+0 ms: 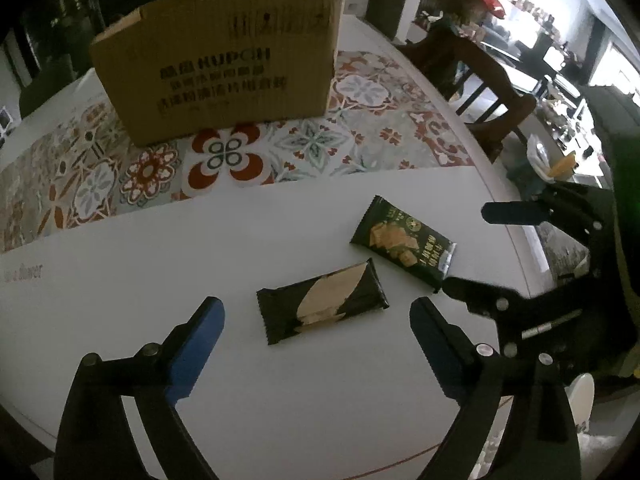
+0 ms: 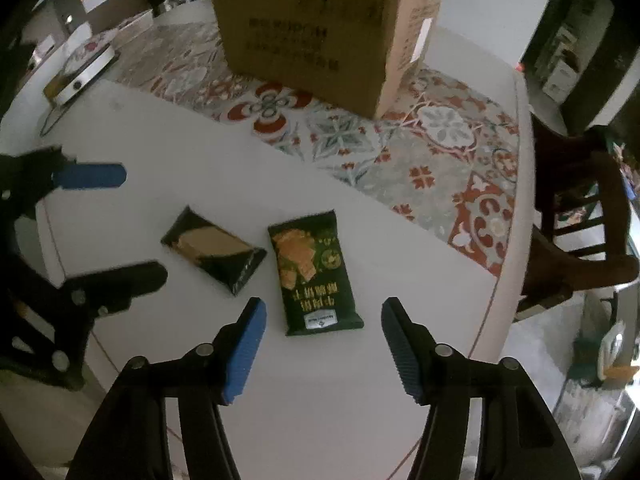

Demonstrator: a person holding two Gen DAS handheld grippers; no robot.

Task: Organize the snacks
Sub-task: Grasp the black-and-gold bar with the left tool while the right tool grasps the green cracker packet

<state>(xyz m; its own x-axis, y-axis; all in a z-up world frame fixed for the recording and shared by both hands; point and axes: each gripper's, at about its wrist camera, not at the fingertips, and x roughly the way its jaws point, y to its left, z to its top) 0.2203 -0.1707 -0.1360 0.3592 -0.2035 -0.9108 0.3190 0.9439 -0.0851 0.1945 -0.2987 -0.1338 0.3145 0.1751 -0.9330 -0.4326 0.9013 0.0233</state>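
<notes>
now: two snack packs on white desk, both claws released

left claw [image 1: 316, 328] spread over the black-and-tan pack [image 1: 322, 306]; right claw [image 2: 322, 320] spread over the green pack [image 2: 314, 272]. cardboard box [image 1: 224, 80] stands behind on patterned mat [image 1: 360, 128]. wooden chair [image 2: 580, 216] beside desk [image 1: 160, 248].

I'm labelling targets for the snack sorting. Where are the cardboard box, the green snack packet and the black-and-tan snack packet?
cardboard box [image 1: 224, 76]: left wrist view, printed front wall.
green snack packet [image 2: 314, 276]: right wrist view, middle of its printed face.
black-and-tan snack packet [image 1: 322, 306]: left wrist view, centre of the wrapper.
</notes>
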